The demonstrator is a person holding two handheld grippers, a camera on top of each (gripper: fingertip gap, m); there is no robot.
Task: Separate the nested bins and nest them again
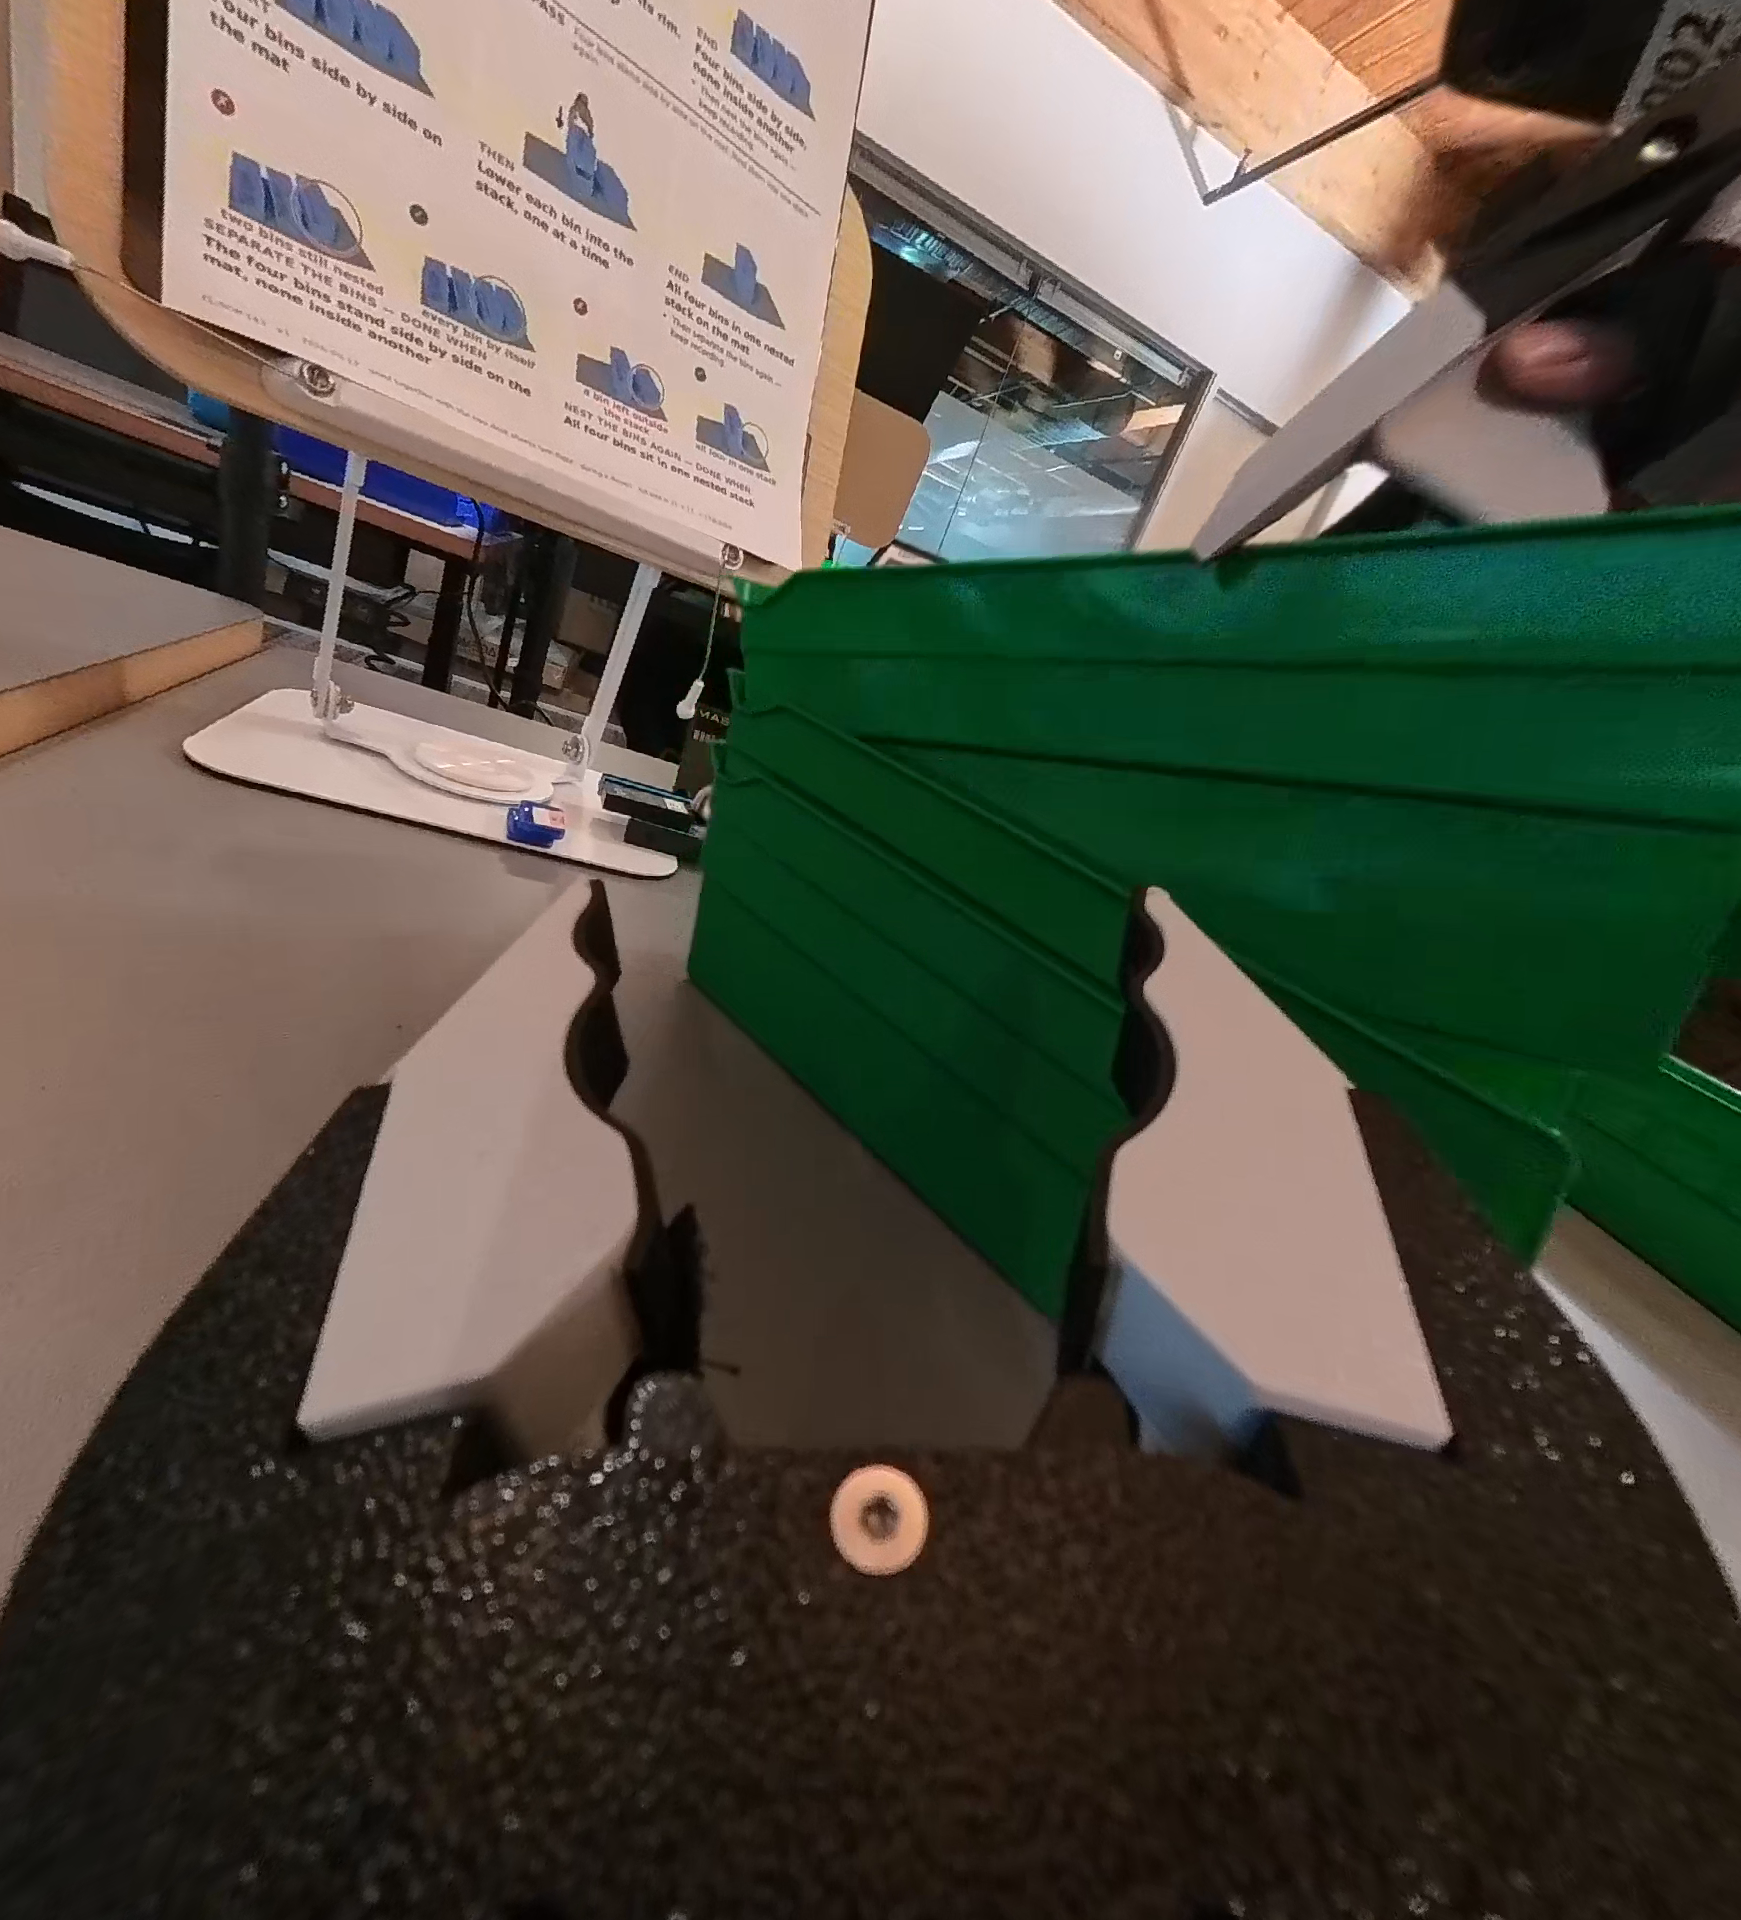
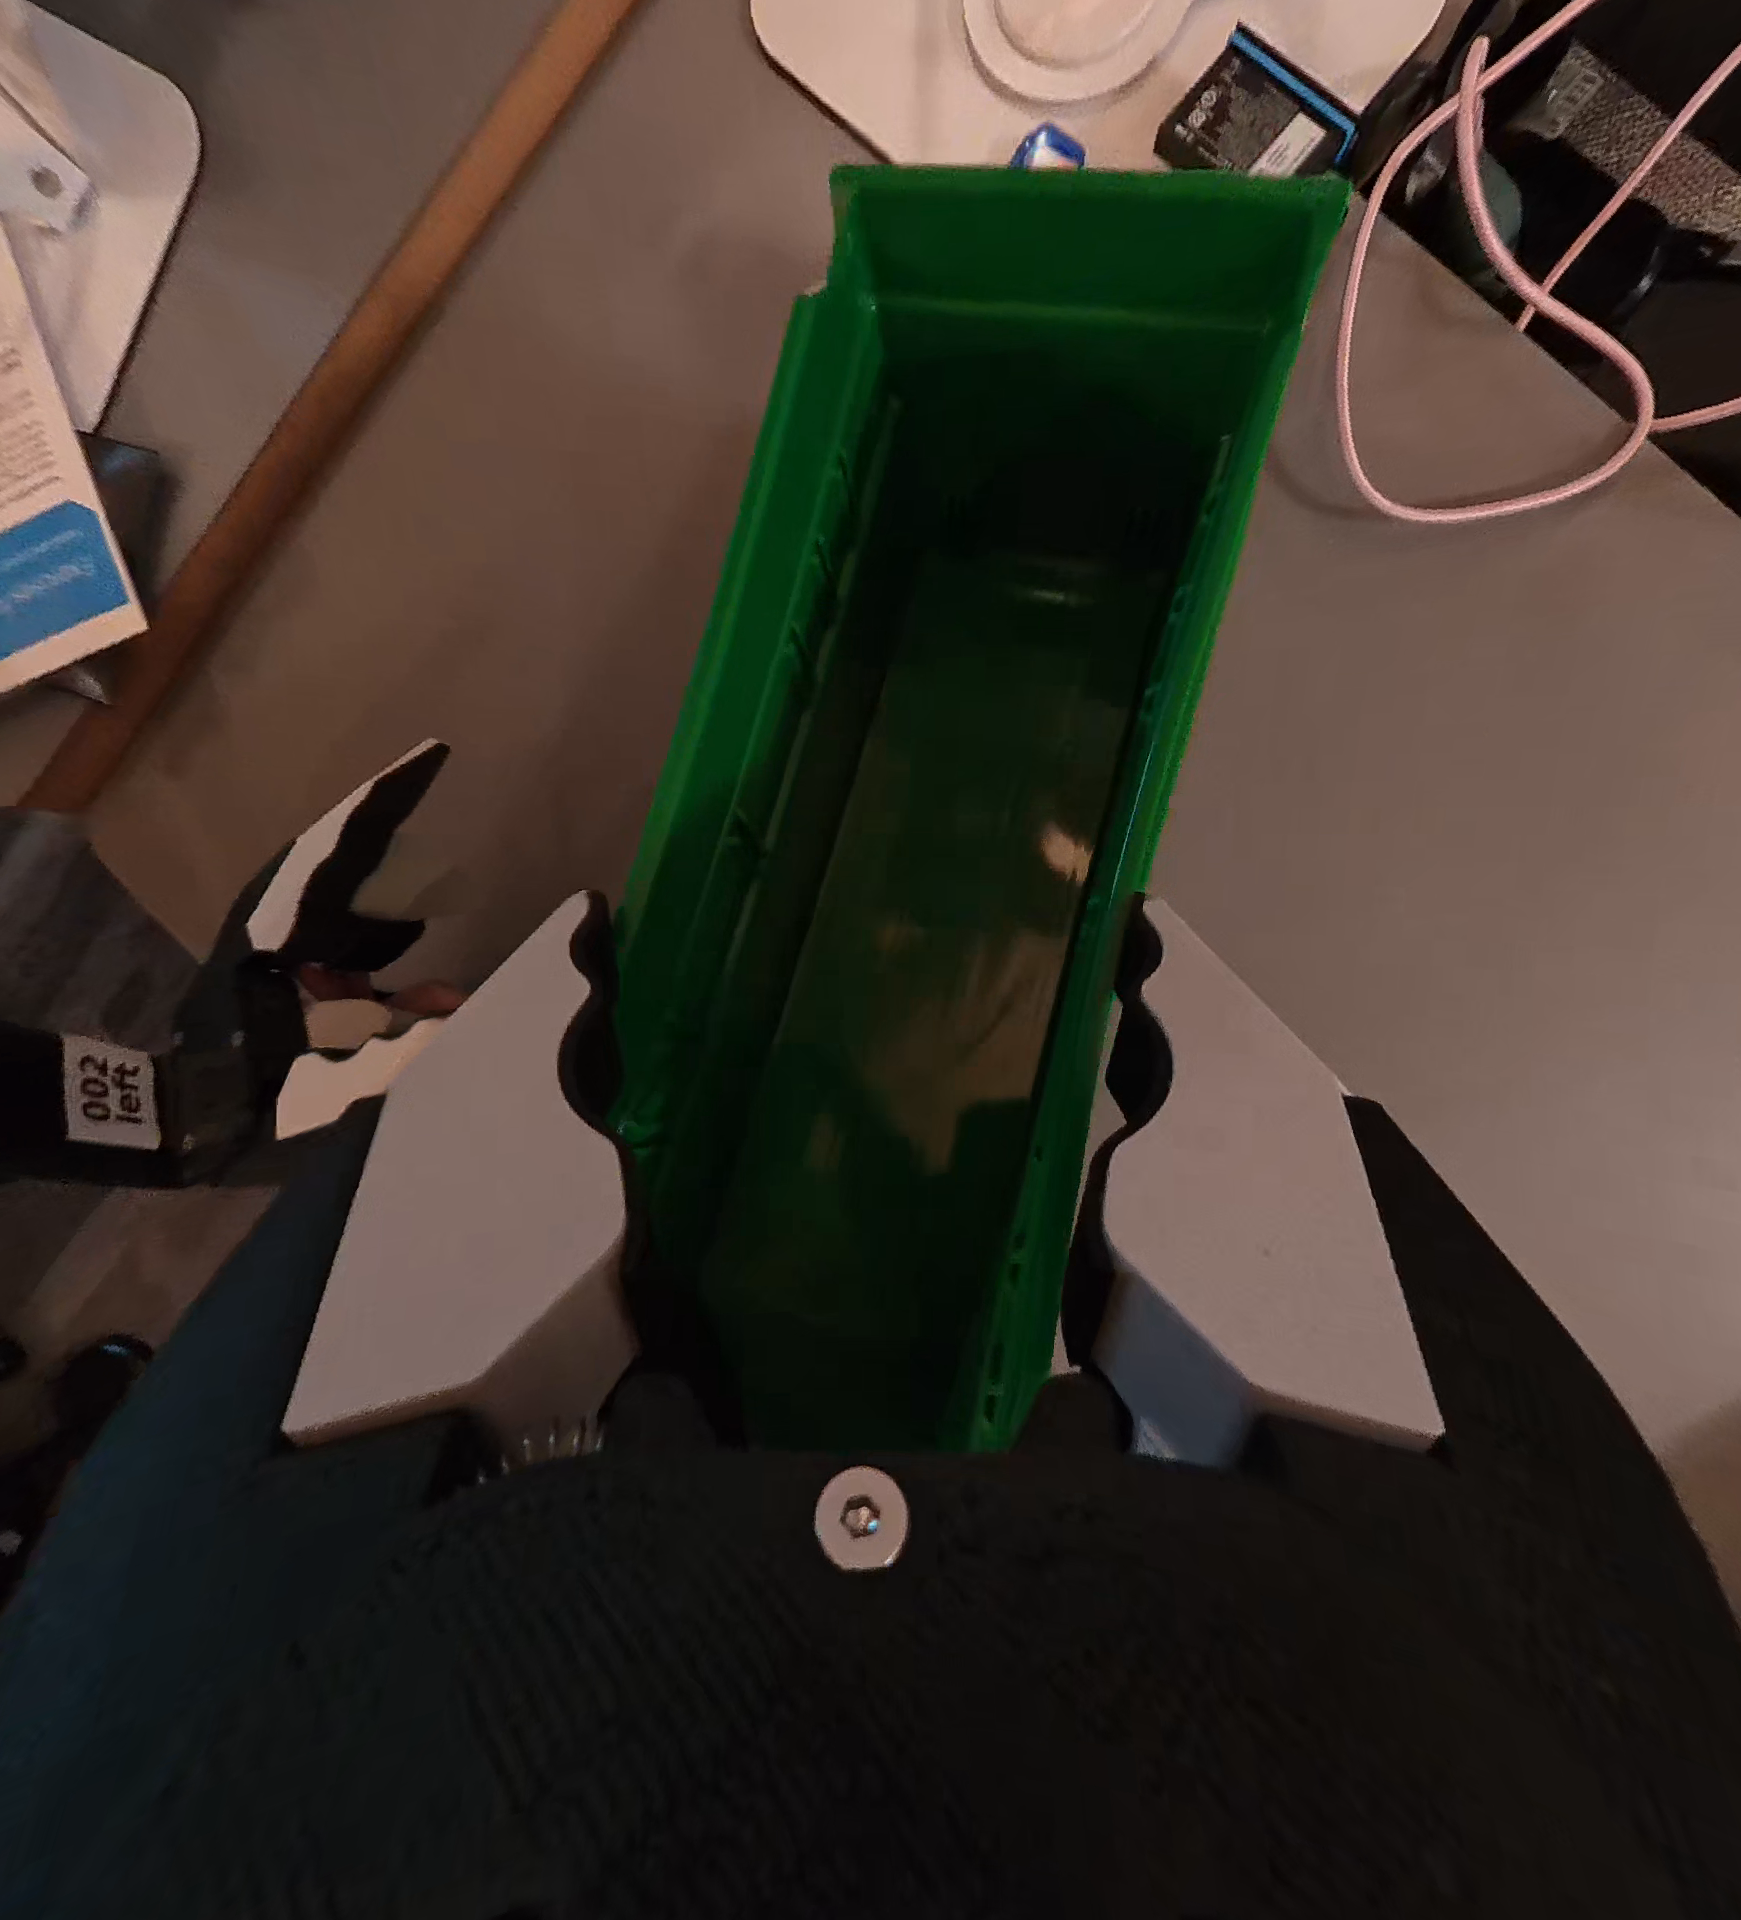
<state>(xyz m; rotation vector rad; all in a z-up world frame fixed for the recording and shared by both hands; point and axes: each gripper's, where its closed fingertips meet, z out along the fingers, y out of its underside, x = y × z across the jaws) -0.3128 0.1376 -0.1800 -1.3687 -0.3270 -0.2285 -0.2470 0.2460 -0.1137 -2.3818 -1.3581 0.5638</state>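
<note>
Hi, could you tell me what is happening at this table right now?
A person is working a stack of nested green bins with two handheld grippers. The right gripper straddles the top green bin from above, one finger on each long wall, and that bin sits tilted up out of the stack. The left gripper is open beside the stack, gripping nothing. An instruction sheet stands behind on the grey table.

grey table [image 2: 1468, 831] | borne on it: white stand base [image 1: 326, 753], green bins [image 1: 897, 1039], pink cable [image 2: 1531, 499], black-and-blue box [image 2: 1261, 114], papers [image 2: 4, 520]
</note>
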